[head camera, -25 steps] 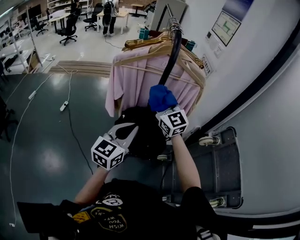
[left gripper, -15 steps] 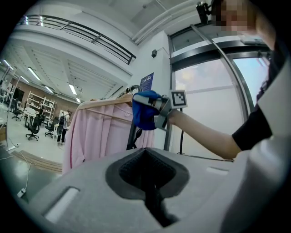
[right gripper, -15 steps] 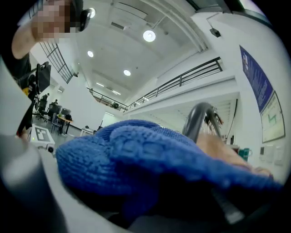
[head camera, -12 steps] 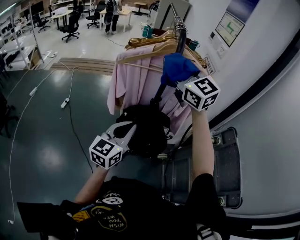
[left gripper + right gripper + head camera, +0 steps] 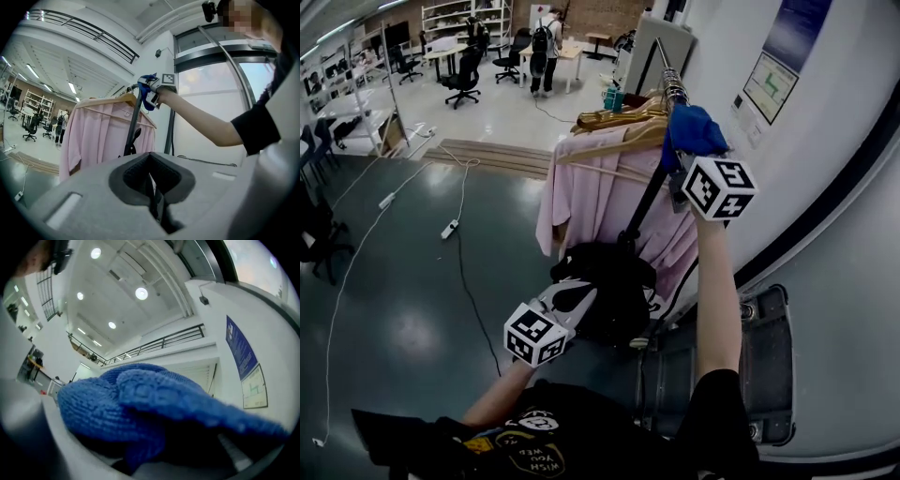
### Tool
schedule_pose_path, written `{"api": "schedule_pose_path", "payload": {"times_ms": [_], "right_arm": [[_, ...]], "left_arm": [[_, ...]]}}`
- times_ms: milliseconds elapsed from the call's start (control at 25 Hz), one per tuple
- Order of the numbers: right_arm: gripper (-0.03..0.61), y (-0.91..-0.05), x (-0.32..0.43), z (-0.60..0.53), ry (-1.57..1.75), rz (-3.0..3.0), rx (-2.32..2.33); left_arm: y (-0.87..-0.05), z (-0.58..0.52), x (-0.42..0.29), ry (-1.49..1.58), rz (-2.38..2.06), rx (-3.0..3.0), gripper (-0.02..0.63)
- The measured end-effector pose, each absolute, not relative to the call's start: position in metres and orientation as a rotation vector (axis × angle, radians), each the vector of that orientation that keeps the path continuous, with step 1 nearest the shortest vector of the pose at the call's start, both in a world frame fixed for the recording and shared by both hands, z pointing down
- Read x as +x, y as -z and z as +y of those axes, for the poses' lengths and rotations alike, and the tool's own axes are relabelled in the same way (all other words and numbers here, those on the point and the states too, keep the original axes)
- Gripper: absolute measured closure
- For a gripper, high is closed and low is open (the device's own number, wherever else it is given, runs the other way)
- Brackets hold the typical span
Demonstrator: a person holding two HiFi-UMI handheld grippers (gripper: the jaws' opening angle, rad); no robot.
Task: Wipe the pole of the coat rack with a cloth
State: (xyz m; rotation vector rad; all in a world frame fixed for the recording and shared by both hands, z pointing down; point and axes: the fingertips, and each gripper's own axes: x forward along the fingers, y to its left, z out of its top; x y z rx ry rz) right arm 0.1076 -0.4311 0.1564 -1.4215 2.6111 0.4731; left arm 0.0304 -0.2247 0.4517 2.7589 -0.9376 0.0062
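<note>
The coat rack's black pole rises slanted to a chrome top rail. My right gripper is raised high on the pole, shut on a blue cloth that is pressed round the pole near its top. The same cloth shows in the left gripper view beside the pole. My left gripper hangs low by a black garment, jaws shut with nothing between them.
A pink shirt on wooden hangers hangs from the rail, a black garment below it. The rack's wheeled base stands against a white wall. A power strip and cables lie on the dark floor.
My right gripper has slid the blue cloth up the pole from its middle to near the top rail. The left gripper has stayed low.
</note>
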Motion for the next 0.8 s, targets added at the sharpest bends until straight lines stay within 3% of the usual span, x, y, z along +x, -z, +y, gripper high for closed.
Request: {"api": "schedule_pose_path", "payload": {"times_ms": [160,400,640,800], "right_arm": [[0.563,-0.22,0.09,-0.379,-0.697,2.608,-1.364],[0.569,-0.373,0.077,-0.372,-0.439,2.808,-1.27],[0.559,-0.383,0.068,-0.37,-0.398,3.011,-1.179],[0.569,-0.339,0.062,-0.369,-0.257,3.147,-1.016]], "left_arm": [[-0.457,-0.227,0.019,-0.018,-0.974,2.733,0.614],[-0.46,-0.228,0.014,-0.034,-0.999,2.73,0.614],[-0.461,-0.225,0.016,-0.044,-1.002,2.728,0.614],[-0.463,-0.224,0.011,-0.011,-1.005,2.701,0.614]]}}
